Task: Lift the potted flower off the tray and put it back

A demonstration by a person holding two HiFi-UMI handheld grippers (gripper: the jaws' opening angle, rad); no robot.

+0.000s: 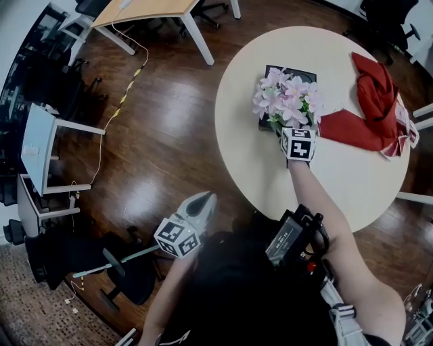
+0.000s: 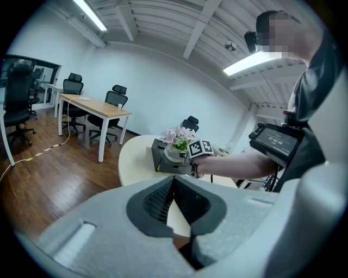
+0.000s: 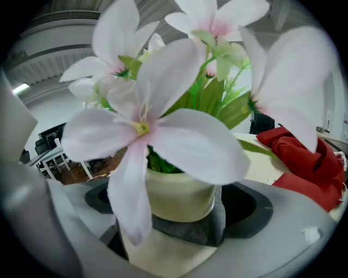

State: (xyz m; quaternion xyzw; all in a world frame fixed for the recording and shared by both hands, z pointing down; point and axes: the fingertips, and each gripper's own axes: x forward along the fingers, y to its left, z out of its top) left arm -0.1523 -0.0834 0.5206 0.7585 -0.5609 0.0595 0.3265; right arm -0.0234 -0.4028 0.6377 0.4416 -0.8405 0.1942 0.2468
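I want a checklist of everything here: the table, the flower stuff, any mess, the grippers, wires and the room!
Surface: round cream table, mostly bare.
Job's things: potted flower, pink-white blooms in a pale pot, over the dark tray; cannot tell if it is lifted.
Clutter: red cloth on the table beside the tray.
Grippers: right gripper shut on the pot; left gripper shut, empty, held off the table above the floor.
Cables: one yellow-white cable lying on the floor.
Surroundings: wood floor, a wooden desk, black office chairs.
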